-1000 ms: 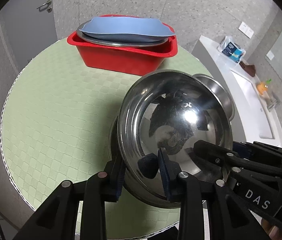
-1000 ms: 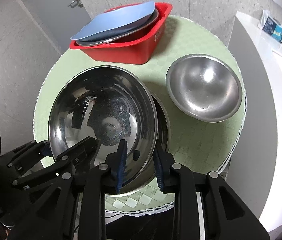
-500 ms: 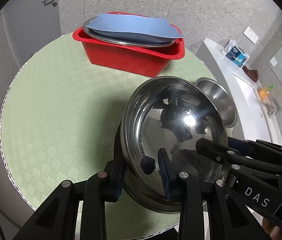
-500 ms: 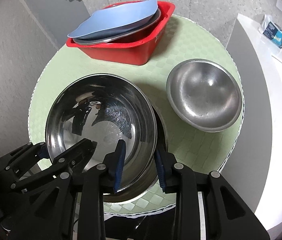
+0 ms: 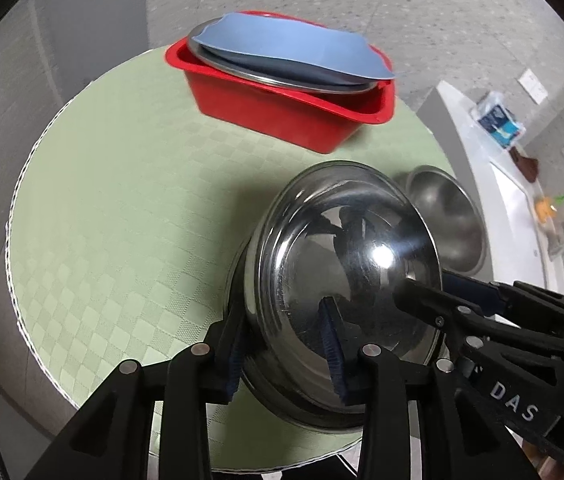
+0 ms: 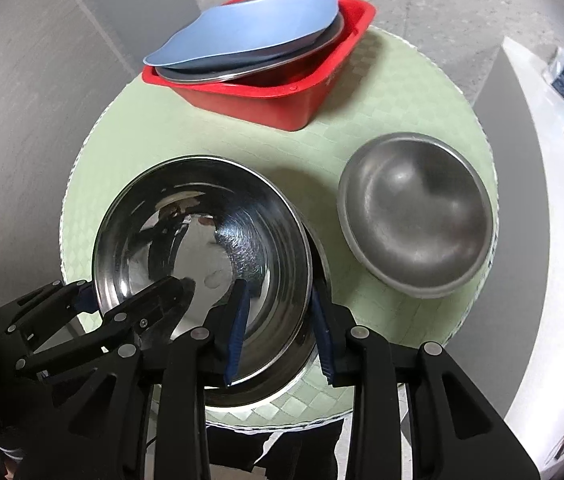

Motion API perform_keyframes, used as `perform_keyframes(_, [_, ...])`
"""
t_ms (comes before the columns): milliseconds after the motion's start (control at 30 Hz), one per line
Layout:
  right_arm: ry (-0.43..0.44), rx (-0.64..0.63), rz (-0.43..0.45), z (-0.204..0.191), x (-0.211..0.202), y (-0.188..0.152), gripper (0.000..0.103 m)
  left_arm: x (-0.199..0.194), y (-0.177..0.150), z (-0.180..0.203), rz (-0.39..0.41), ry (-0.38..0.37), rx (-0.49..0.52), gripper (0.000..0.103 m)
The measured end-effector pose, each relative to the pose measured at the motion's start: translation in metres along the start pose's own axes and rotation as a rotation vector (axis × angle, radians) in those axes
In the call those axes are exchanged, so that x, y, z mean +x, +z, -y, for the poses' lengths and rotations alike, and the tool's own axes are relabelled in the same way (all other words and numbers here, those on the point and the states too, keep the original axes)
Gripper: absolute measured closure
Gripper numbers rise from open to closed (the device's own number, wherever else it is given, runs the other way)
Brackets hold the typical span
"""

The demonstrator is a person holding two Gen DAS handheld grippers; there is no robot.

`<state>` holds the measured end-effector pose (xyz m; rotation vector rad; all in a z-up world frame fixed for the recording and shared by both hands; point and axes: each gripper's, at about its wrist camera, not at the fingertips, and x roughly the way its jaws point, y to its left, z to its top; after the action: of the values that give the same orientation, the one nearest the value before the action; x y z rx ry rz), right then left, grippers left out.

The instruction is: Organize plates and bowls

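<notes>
The shiny steel bowl [image 6: 202,256] sits nested in a second steel bowl [image 6: 282,384] at the near edge of the round green table [image 5: 122,184]. Both grippers straddle its rim from opposite sides. The left gripper [image 5: 282,356] has one finger outside the stacked rims and one inside the shiny bowl. The right gripper [image 6: 278,328] stands the same way on the opposite side. The left gripper's jaws are opening, with the rim between them. On the right gripper a gap shows between the outer pad and the bowl wall, so that grip appears released; whether the left pads still touch the rim cannot be told.

The step in hand appears to be letting go of the shiny bowl after stacking it. To do this well:

- Open both pairs of fingers fully before lifting, so no pad drags the rim and tips the stack.
- Withdraw each gripper straight up along its own fingers; the inner fingers must clear the bowl wall.
- Check that the upper bowl rests level. It looks slightly tilted toward the left gripper.

The dull steel bowl [image 6: 418,216] stands apart to the right, probably next. The red tub [image 6: 282,92] at the far edge holds a steel plate [image 6: 242,72] with a blue plate [image 6: 242,28] on top.
</notes>
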<state>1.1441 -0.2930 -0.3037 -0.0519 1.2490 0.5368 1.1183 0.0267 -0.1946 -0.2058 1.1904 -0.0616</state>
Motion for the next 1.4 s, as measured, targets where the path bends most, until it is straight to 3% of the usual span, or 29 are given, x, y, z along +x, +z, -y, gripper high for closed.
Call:
perform_keyframes(433, [0.110, -0.143, -0.043, 0.007, -0.002, 0.014, 0.072, -0.001, 0.004, 0.012, -0.038, 0.062, -0.177, 0.058])
perform_keyframes(567, [0.084, -0.174, -0.009, 0.020, -0.011, 0.017, 0.048, -0.003, 0.002, 0.014, -0.034, 0.064, -0.218, 0.046])
perform_keyframes(633, [0.113, -0.178, -0.001, 0.027, -0.014, 0.019, 0.044, -0.006, 0.000, 0.019, -0.028, 0.078, -0.231, 0.042])
perform_keyframes(800, [0.182, -0.150, 0.053, 0.055, -0.027, 0.021, 0.041, -0.034, 0.001, 0.042, 0.089, 0.181, -0.210, 0.011])
perform_keyframes(1000, [0.173, -0.044, 0.150, 0.111, -0.041, 0.026, 0.038, -0.041, 0.012, 0.073, 0.139, 0.165, -0.159, 0.009])
perform_keyframes(1200, [0.182, 0.054, 0.117, 0.152, -0.016, 0.026, 0.038, -0.014, 0.029, 0.115, 0.113, 0.212, -0.005, 0.009])
perform_keyframes(1400, [0.205, 0.094, 0.065, 0.170, 0.009, 0.023, 0.039, 0.020, 0.037, 0.149, 0.088, 0.309, 0.159, 0.009])
